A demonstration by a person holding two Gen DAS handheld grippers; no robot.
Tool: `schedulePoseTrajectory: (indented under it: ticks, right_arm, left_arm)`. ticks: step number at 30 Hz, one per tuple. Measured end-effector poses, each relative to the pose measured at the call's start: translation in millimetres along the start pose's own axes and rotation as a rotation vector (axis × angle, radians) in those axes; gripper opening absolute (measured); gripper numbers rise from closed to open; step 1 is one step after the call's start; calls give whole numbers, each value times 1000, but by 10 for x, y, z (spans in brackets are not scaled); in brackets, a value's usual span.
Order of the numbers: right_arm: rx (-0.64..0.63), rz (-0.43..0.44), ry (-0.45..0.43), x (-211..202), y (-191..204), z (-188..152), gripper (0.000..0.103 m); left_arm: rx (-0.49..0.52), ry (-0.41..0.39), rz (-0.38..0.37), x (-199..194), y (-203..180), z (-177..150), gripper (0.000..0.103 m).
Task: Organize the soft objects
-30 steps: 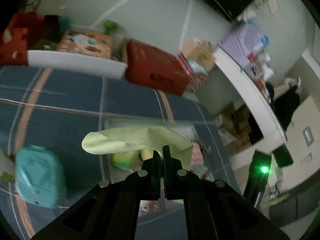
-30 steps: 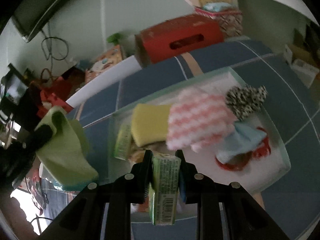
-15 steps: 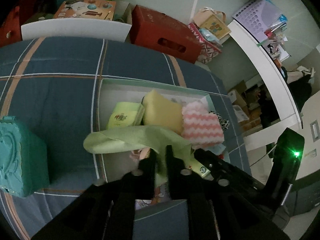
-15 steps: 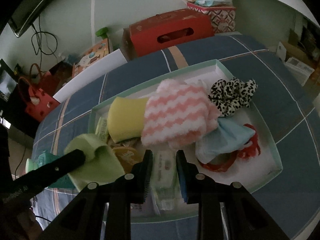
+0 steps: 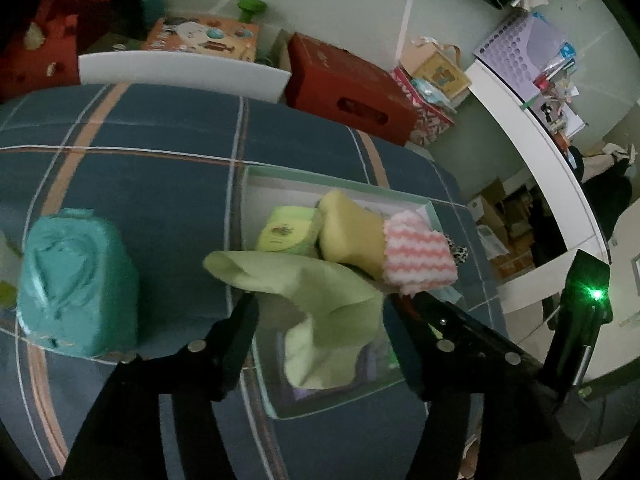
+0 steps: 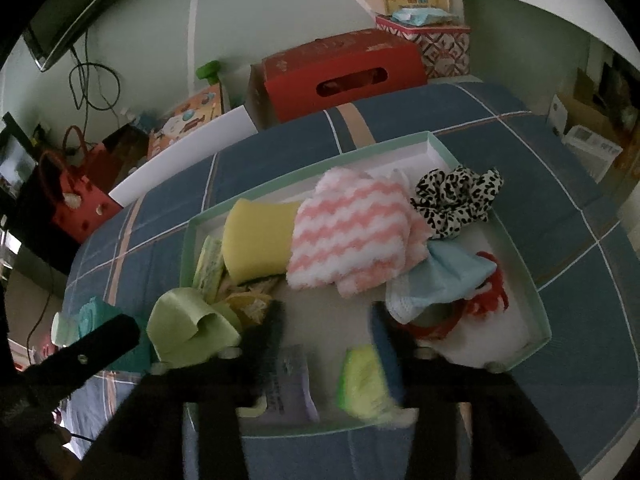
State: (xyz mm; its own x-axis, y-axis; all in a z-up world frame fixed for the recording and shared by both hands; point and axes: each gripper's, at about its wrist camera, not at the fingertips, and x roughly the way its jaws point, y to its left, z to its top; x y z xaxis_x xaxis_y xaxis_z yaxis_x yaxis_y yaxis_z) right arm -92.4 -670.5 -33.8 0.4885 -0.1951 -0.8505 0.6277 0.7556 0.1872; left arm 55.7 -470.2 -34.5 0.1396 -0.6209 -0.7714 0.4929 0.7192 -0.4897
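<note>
My left gripper point(image 5: 320, 308) hangs over the near-left corner of the mint-rimmed tray point(image 5: 340, 186). Its jaws are opening, and the light green cloth point(image 5: 320, 304) sags loose between them into the tray. My right gripper point(image 6: 326, 320) is over the front of the tray point(image 6: 536, 292), jaws also opening. A blurred green tissue pack point(image 6: 362, 384) lies below them, free of the pads. In the tray are a yellow sponge point(image 6: 256, 240), a pink-and-white fuzzy cloth point(image 6: 348, 240), a leopard scrunchie point(image 6: 456, 196), a pale blue cloth point(image 6: 452, 272) and a red scrunchie point(image 6: 488, 300).
The tray rests on a blue plaid bed cover point(image 5: 160, 152). A teal wipes pack point(image 5: 76, 284) stands on the cover left of the tray. Beyond the bed are a red box point(image 6: 340, 68), a white board point(image 5: 180, 74) and a red bag point(image 6: 76, 204). A white desk edge point(image 5: 540, 152) curves along the right.
Both grippers went from shut to open. The green cloth slipped from the left jaws and droops into the tray. The tissue pack left the right jaws and dropped to the tray's front.
</note>
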Motion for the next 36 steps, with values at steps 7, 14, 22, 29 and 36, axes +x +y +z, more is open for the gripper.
schedulePoseTrajectory:
  ticks: [7,14,22,29,36]
  right_arm:
    - [-50,-4,2,-39,131,-174,65]
    - [-136,-11,8,-38,341,-348,92]
    - [-202,-12,10,-35,522,-543,103]
    - [-243,-1,15,-31,629,-582,103]
    - [-254,-6,17,-29,647,-579,103]
  left_arm:
    - [11,-31,160,-146,187,-178,80]
    - [17,-66,342,-265,466,-413,94]
    - [13,-88,447,-402,651,-621,99]
    - [-2,-77,493,-443,709,-674,99]
    - [26,-78,545,-436,655,-680,99]
